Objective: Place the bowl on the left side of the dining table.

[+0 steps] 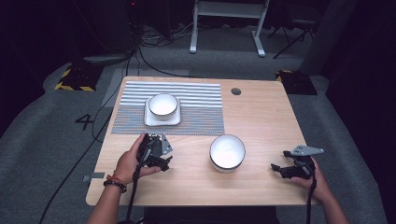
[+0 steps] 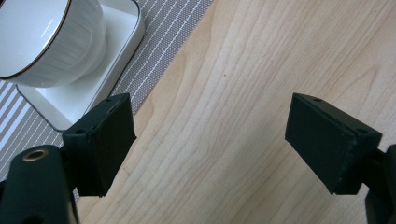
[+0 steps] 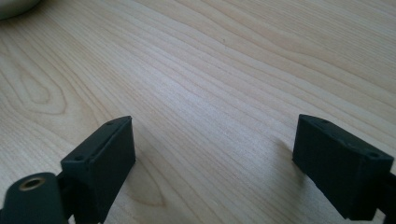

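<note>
A white bowl (image 1: 163, 104) stands on a white square plate (image 1: 150, 121) on the striped placemat (image 1: 201, 112). In the left gripper view that bowl (image 2: 44, 37) and its plate (image 2: 93, 88) sit at the upper left, beyond the jaws. A second white bowl with a dark rim (image 1: 227, 151) stands alone on the bare wood near the table's middle. My left gripper (image 1: 161, 151) (image 2: 210, 140) rests just in front of the mat, open, with nothing between its jaws. My right gripper (image 1: 281, 161) (image 3: 215, 163) lies near the right front edge, open over bare wood.
The wooden table (image 1: 266, 116) has a round cable hole (image 1: 236, 91) at the back right. A pale curved edge (image 3: 14, 7) shows in the top left corner of the right gripper view. Cables and a desk frame (image 1: 229, 23) lie on the floor behind.
</note>
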